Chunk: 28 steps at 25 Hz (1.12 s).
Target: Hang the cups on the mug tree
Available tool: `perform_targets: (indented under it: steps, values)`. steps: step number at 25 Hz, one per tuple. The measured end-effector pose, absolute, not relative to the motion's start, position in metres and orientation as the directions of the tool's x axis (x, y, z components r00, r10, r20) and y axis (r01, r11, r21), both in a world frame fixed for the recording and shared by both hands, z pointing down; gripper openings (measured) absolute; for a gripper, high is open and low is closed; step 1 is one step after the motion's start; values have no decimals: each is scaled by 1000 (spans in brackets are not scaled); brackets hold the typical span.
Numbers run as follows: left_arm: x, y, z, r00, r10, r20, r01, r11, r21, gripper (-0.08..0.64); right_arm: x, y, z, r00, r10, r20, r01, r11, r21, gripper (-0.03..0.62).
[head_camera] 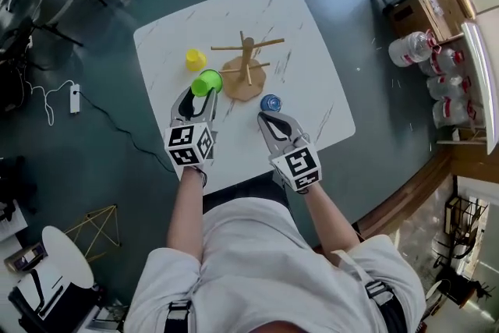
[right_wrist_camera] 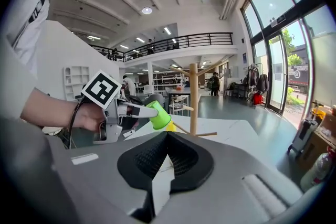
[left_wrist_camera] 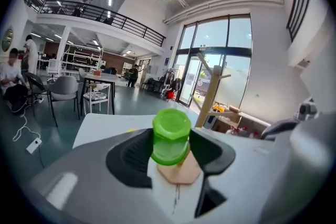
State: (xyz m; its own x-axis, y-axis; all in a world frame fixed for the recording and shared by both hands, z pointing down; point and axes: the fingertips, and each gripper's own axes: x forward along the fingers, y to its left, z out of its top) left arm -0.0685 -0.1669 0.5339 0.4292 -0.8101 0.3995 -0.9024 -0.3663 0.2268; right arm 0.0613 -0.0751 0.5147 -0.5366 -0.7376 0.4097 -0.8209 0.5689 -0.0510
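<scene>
Left gripper (head_camera: 195, 95) is gripping the green cup (head_camera: 207, 81), holding it off the table (head_camera: 312, 51), tipped sideways, just left of the mug tree (head_camera: 245, 66). Right gripper (head_camera: 269, 119) is hovering closed and empty near the tree. Blue cup (head_camera: 270, 102) is standing by the tree's base on the person's side, and yellow cup (head_camera: 195, 59) is standing left of the tree.

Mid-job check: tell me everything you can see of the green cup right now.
The green cup is small, bright green and plastic-looking, with a faceted closed base and a wider rim. The left gripper holds it, its fingers pressing on two sides. It is off the table, tilted with the base up and the mouth angled down. It sits just short of the mug tree and is on no peg. Only the fingers touch it.
</scene>
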Motion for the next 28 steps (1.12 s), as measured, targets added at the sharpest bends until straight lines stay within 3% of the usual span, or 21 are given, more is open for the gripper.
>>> perform_targets:
  steps: [15,28]
  values:
    - [-23,-183,564,532,-718,449,-846,-432,312,216,116,-56,514,-403,-811,423,-905,423,-52,0]
    - [-7,-184,576,532,-697,481,-847,-438,303,225,127,-49,506,-383,-819,426,-913,405,-43,0]
